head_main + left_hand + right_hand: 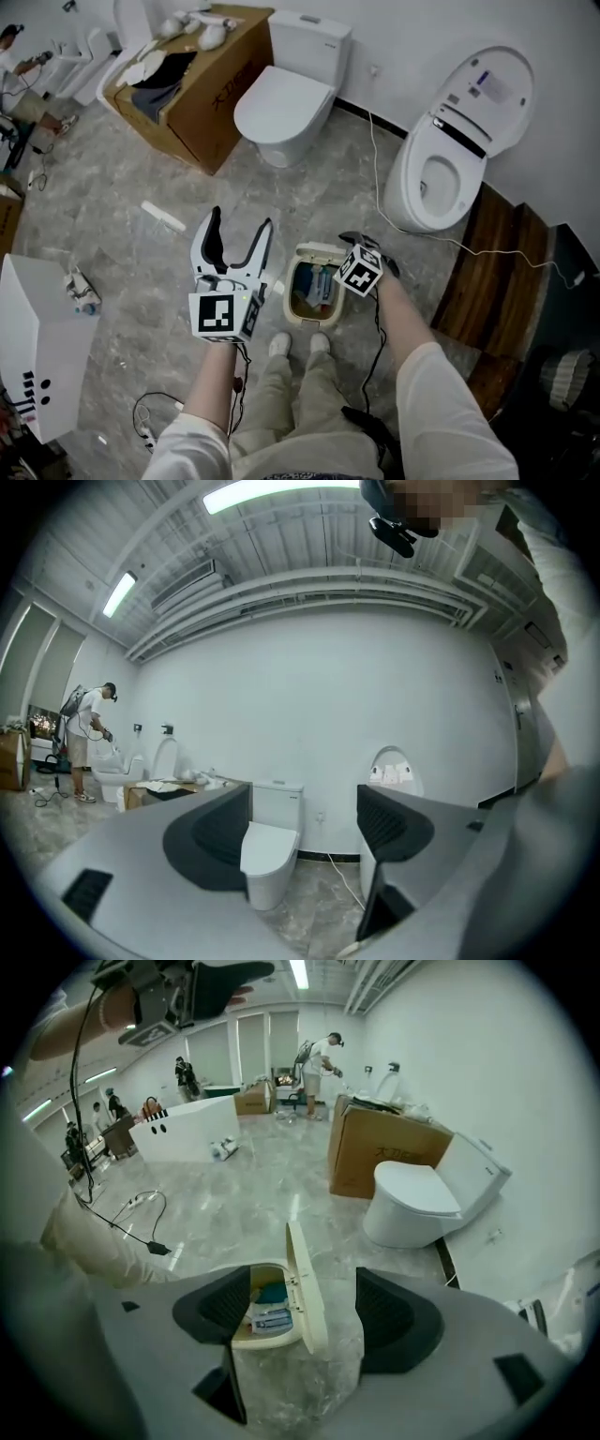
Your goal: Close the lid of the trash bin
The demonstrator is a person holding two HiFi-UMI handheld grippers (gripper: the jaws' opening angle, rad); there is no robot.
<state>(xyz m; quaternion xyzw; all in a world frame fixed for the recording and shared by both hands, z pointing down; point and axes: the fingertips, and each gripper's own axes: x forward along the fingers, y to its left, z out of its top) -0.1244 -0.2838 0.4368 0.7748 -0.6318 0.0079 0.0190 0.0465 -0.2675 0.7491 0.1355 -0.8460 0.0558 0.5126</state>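
Far left, the cardboard box (pixel 211 94) carried red printed characters, too small to read. The left tool (pixel 242 221) was held level over the floor, its jaws apart with nothing between them. Just right of it, in front of the person's shoes (pixel 279 345), the trash bin (pixel 292 317) stood on the marble floor (pixel 112 206). Its lid (pixel 317 251) was upright and open, with a blue-and-white packet (pixel 314 284) inside. The right tool (pixel 309 1309) pointed steeply down at the bin, jaws wide apart; the raised lid showed between them, touched by neither pad. Bare floor lay around the bin. A white toilet (pixel 281 103) stood beyond, and wooden boards (pixel 497 272) lay close on the right.
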